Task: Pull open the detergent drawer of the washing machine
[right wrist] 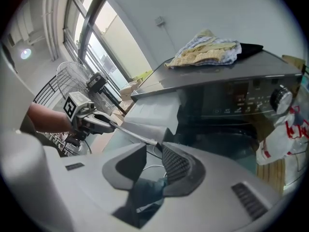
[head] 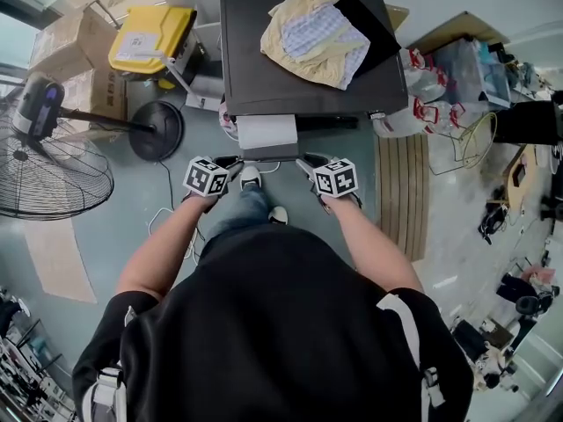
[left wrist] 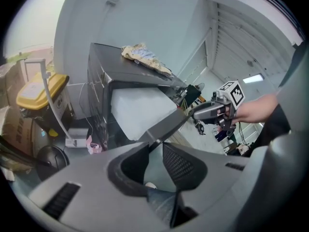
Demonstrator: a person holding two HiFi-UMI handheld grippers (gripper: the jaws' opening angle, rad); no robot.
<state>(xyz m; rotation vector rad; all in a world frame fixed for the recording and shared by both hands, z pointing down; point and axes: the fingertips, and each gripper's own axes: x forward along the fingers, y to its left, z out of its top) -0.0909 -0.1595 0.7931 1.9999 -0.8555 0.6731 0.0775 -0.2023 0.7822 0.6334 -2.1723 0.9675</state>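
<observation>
Head view, from above: washer [head: 255, 77], dark top, person standing at its front. The drawer [head: 268, 132] sticks out of the front's left end, a pale body w/ a dark front strip [head: 268, 155]. L gripper [head: 230, 162] is at the strip's left end, R gripper [head: 308, 162] at its right end. Jaws are too small here to read the grip.

L gripper view: jaws nearly together, tips pinched on the strip's left end. The strip runs off right to the other tool.

R gripper view: jaws set a bit wider, tips clamped on the strip's right end. Denim leg shows thru the gap lower down. Only this view gives the washer's front: lit display and round knob [right wrist: 280, 99], right of the drawer. From above the top hides them.

Around:
- Clothes [head: 312, 33] heaped on the washer top toward its back right corner, yellow and checked pieces over a black one.
- Floor left of washer: yellow-lidded bin [head: 151, 33], cardboard boxes [head: 75, 42], and a big fan [head: 53, 178] w/ round black base [head: 157, 130] near the washer's front left corner.
- Right of washer: white bags [head: 422, 86] and a wooden board [head: 406, 192] on the floor.
- Person's shoes [head: 251, 178] are just in front of the drawer, between the two tools.
</observation>
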